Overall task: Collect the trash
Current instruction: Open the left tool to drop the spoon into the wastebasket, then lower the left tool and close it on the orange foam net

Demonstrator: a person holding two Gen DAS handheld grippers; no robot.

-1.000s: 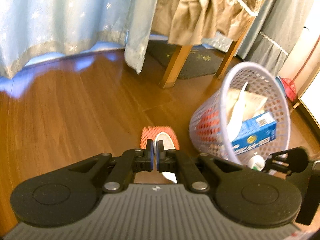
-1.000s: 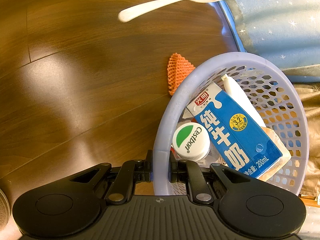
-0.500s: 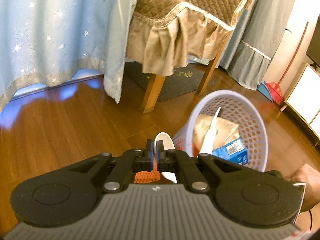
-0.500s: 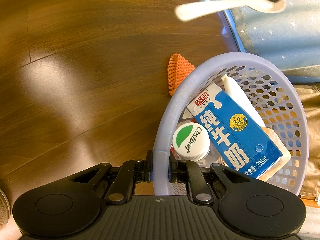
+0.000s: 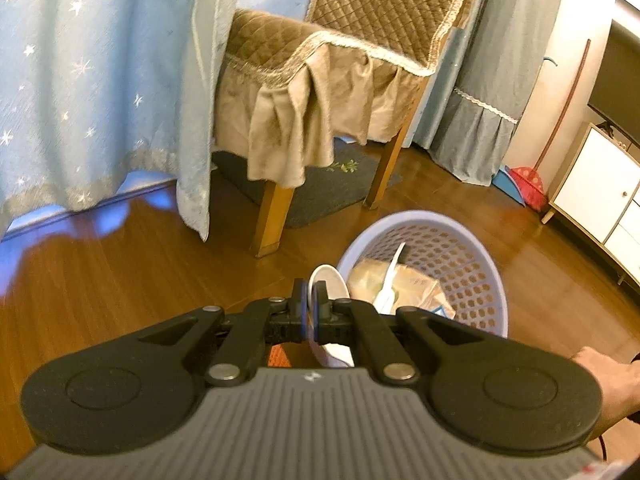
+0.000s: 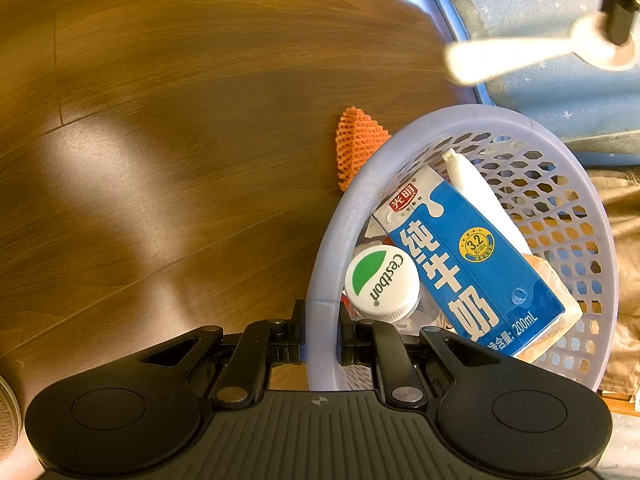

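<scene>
My left gripper [image 5: 311,300] is shut on a white plastic spoon [image 5: 330,280], held in the air just left of the lilac mesh basket [image 5: 486,264]. In the right wrist view that spoon [image 6: 520,54] hangs blurred above the basket's far side. My right gripper [image 6: 321,328] is shut on the basket rim [image 6: 320,312]. Inside the basket lie a blue milk carton [image 6: 472,264], a bottle with a white Cestbon cap [image 6: 382,282], a white tube [image 6: 480,192] and a crumpled paper bag [image 5: 400,284]. An orange foam net [image 6: 358,142] lies on the floor against the basket.
The floor is brown wood [image 6: 180,140]. A chair with a quilted brown cover [image 5: 332,92] stands on a dark mat [image 5: 320,188] behind the basket. Blue starred curtains [image 5: 100,80] hang at left. A red broom [image 5: 528,180] and white cabinet [image 5: 596,196] stand at right. A person's hand [image 5: 608,376] shows at lower right.
My left gripper has risen with the spoon and moved over towards the basket; the orange net has dropped under the gripper body. The right gripper and the basket have stayed still.
</scene>
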